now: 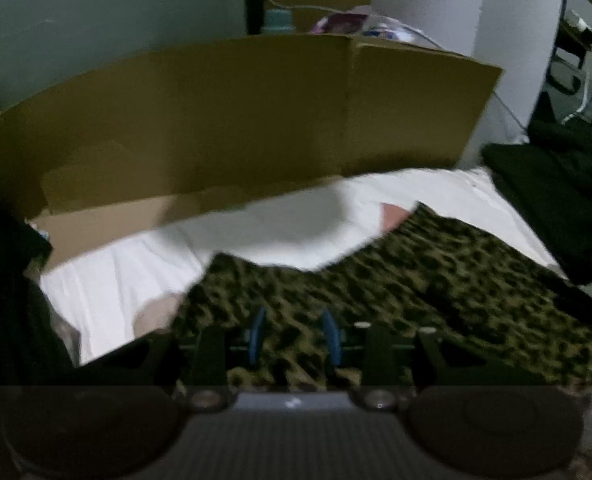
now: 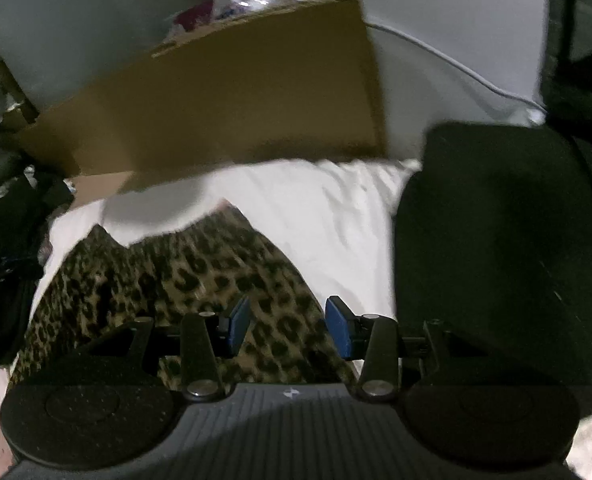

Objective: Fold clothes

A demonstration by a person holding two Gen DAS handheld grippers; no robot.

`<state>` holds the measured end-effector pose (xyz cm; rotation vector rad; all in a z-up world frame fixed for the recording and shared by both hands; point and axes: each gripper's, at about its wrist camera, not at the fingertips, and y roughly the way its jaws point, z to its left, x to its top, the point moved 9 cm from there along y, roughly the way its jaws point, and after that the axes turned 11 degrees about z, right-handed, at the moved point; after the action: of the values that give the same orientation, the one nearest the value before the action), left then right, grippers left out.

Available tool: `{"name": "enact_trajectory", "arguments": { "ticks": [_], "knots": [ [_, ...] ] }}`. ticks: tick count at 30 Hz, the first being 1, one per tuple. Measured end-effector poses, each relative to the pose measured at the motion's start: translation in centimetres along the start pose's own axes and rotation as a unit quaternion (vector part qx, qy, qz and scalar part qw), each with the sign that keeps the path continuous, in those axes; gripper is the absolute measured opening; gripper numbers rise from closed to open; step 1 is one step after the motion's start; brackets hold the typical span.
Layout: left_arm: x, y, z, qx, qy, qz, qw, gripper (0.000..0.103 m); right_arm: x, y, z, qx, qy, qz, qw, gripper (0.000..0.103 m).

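Clearly, both grippers stood over the leopard-print garment [image 2: 184,276], which lay spread on the white sheet [image 2: 336,216] with a pale cloth [image 1: 280,232] over its far edge. The left gripper [image 1: 294,338] had its blue pads partly apart with nothing between them, only print showing through the gap. The right gripper [image 2: 288,326] was likewise part-open and empty, its pads clear of the fabric.

Judging by that, a fold had probably been laid and the next hold was still to be chosen. Doing it well would have meant picking matching points along one edge, pinching a single layer rather than a bunch, and carrying both hands across together so the crease ran straight.

Room was tight. A cardboard box [image 1: 232,120] stood right behind the sheet, its flap reaching over the bedding, so a high lift toward it could have snagged. A dark folded pile [image 2: 496,248] sat just beside the garment on the right, touching the sheet, and dark clutter [image 2: 8,220] crowded the left. Blur hid the finer creases.
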<state>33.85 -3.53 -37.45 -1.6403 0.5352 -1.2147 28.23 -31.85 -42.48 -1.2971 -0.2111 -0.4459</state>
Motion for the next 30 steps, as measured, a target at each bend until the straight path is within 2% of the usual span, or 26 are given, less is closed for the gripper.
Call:
{"name": "enact_trajectory", "arguments": {
  "ticks": [7, 13, 20, 24, 30],
  "knots": [
    [-4.5, -1.6, -4.9, -0.036, 0.013, 0.034, 0.9987, 0.033, -4.6, -2.1, -1.9, -0.019, 0.008, 0.021, 1.000, 0.049],
    [-8.4, -2.3, -8.9, -0.057, 0.046, 0.064, 0.9953, 0.033, -8.1, -4.1, -3.4, -0.041, 0.009, 0.033, 0.999, 0.049],
    [-10.6, -3.0, -12.6, -0.090, 0.060, 0.089, 0.9902, 0.034, -13.2, -4.4, -5.5, -0.074, 0.004, 0.063, 0.995, 0.049],
    [-11.4, -3.5, -15.1, -0.111, 0.090, 0.093, 0.9854, 0.036, -15.8, -3.9, -6.6, -0.091, 0.007, 0.076, 0.993, 0.049],
    [-12.2, -3.1, -16.9, -0.135, 0.110, 0.113, 0.9783, 0.037, -16.9, -2.7, -7.4, -0.082, 0.013, 0.074, 0.994, 0.049]
  ]
}}
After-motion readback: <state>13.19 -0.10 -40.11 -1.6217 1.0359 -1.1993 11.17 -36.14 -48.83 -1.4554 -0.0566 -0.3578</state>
